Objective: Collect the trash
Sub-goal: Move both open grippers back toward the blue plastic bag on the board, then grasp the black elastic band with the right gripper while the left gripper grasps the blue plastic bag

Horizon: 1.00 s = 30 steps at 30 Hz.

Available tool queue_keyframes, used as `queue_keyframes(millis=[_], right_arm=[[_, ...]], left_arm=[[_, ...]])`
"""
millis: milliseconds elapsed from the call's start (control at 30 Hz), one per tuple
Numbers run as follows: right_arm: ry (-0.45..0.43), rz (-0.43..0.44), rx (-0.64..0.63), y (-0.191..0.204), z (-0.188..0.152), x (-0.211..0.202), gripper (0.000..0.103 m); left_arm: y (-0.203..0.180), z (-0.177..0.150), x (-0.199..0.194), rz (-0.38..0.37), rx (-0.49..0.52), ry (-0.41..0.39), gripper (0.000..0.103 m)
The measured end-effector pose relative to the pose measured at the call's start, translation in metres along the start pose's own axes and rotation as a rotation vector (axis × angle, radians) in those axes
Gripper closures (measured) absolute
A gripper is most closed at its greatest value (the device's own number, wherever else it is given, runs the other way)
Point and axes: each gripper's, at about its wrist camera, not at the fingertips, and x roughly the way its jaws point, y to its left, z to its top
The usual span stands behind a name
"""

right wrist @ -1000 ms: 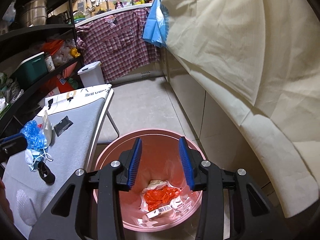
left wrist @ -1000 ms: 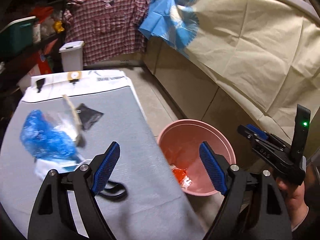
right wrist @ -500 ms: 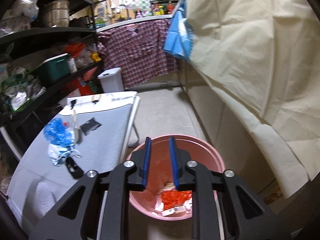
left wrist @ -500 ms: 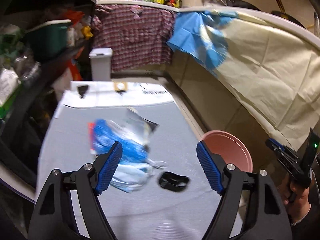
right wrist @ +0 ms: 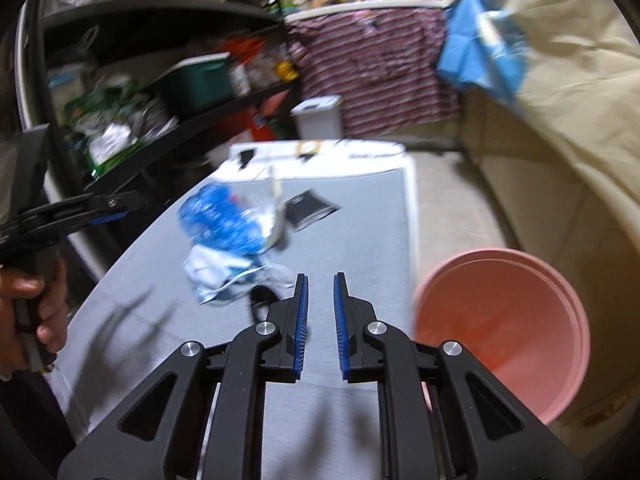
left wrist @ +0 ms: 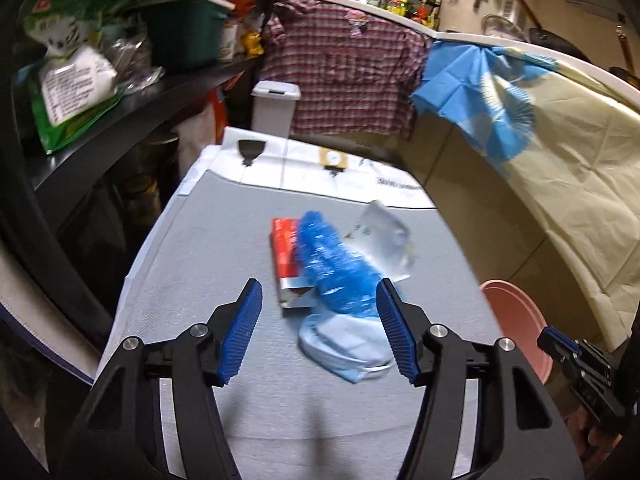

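Trash: a crumpled blue plastic bag [left wrist: 336, 268], red carton [left wrist: 285, 248] and pale-blue face mask [left wrist: 344, 344] are left heaped on the grey padded board [left wrist: 208, 248]. Beside it, the pink round bucket [right wrist: 504, 332] is seen. The left gripper [left wrist: 318, 334], empty, is closing; the right gripper [right wrist: 320, 320] is narrowly parted, empty.

Blue crinkled bag [left wrist: 338, 276], pink bucket [right wrist: 508, 332], plaid shirt [left wrist: 348, 76]
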Motion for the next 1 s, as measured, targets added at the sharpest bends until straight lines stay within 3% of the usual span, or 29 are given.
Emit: queue_keyframes(millis=[300, 433, 867, 967, 1000], right_arm=[[0.095, 0.051, -0.026, 0.022, -0.009, 0.050, 0.080], [0.130, 0.061, -0.073, 0.029, -0.014, 0.062, 0.066], [0.184, 0.075, -0.103, 0.028, -0.020, 0.083, 0.062], [0.189, 0.075, -0.113, 0.028, -0.021, 0.086, 0.062], [0.190, 0.076, -0.115, 0.029, -0.021, 0.086, 0.062]], left_arm=[[0.010, 0.002, 0.032, -0.009, -0.043, 0.029, 0.045], [0.004, 0.005, 0.044, -0.019, -0.025, 0.037, 0.045], [-0.002, 0.011, 0.073, -0.031, -0.015, 0.069, 0.045], [-0.004, 0.010, 0.076, -0.031, -0.004, 0.076, 0.053], [-0.005, 0.010, 0.077, -0.033, 0.001, 0.083, 0.060]])
